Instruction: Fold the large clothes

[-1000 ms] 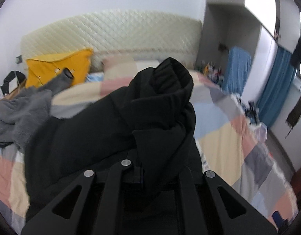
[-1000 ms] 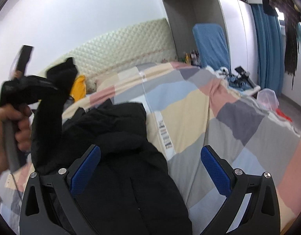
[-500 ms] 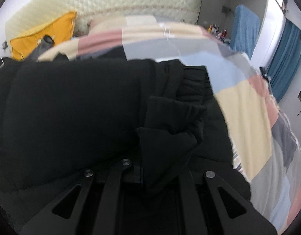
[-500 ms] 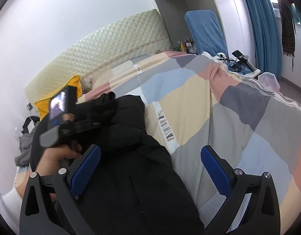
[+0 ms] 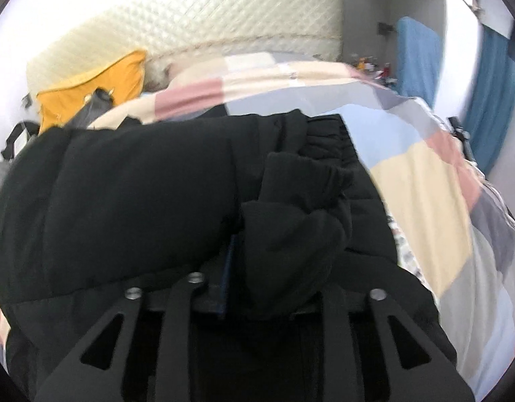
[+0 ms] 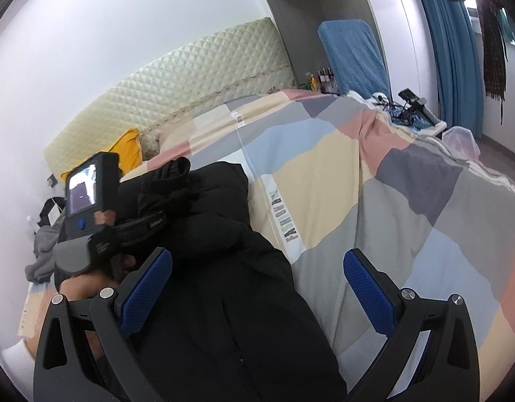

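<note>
Now the black jacket [image 5: 130, 194] lies on the bed [image 6: 374, 201], its sleeve cuff [image 5: 301, 207] still bunched between the left jaws [image 5: 257, 288], which have just been opening to drop it; the right jaws [image 6: 257, 278] hang wide, empty, over the jacket's edge.

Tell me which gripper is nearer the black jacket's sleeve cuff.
Left. The left gripper has the sleeve cuff between its just-opening jaws, laid over the black jacket. The right gripper hangs open above the jacket's body, short of the cuff.
</note>
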Motion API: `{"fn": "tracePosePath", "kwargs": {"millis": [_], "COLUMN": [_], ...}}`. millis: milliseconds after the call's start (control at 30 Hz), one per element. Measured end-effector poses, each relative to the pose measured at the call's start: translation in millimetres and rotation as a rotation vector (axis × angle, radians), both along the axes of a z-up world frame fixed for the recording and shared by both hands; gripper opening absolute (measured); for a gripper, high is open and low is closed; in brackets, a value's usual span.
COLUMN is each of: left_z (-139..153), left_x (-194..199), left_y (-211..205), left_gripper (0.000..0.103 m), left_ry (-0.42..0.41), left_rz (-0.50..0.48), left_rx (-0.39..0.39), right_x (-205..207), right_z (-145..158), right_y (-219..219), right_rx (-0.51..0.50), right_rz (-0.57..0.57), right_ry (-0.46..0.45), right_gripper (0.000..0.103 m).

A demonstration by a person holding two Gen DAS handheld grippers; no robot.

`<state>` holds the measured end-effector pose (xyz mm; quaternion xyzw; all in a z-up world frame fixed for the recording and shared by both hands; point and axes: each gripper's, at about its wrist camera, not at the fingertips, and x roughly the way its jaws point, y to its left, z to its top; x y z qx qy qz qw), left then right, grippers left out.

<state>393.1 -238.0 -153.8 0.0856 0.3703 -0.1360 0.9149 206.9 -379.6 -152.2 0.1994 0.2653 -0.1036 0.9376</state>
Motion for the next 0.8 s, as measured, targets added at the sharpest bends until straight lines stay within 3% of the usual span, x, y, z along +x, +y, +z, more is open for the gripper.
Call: {"fn": "tracePosePath", "kwargs": {"millis": [67, 133, 200, 367, 500, 667, 800], "left_z": [7.0, 14.2, 24.5, 52.6, 74.6, 90.2, 70.9], "left_x": [-13.9, -28.8, -45.2, -60.3, -52.8, -37.6, -14.4], "left_y": [-1.2, -0.6, 6.1, 47.7, 96.9, 171.0, 212.3], "left_gripper": [0.047, 0.087, 0.098, 0.099, 0.099, 0.099, 0.099], "left_ry": [-0.015, -0.044, -0.101, -0.103, -0.101, -0.122, -0.078], "left_rz": [-0.044, -0.068, -0.079, -0.061, 0.007, 0.127, 0.213], "left_rx": [0.015, 0.029, 0.017, -0.076, -0.138, -0.135, -0.113], "right_x": [-1.7, -2.0, -4.0, -7.1, 5.2, 53.3, 105.3], "right_z": [1.1, 1.4, 3.1, 9.1, 11.1, 23.4, 18.7], "right_y": [1.2, 0.8, 1.8, 9.9, 27.5, 48.7, 37.2], "right_rx": [-0.013, -0.017, -0.023, -0.050, -0.049, -0.039, 0.076], "right_rz": [-0.002, -0.005, -0.004, 0.028, 0.133, 0.290, 0.317], "right_ry": [0.001, 0.003, 0.004, -0.010, 0.010, 0.017, 0.018], "right_gripper": [0.103, 0.103, 0.103, 0.103, 0.103, 0.102, 0.100]}}
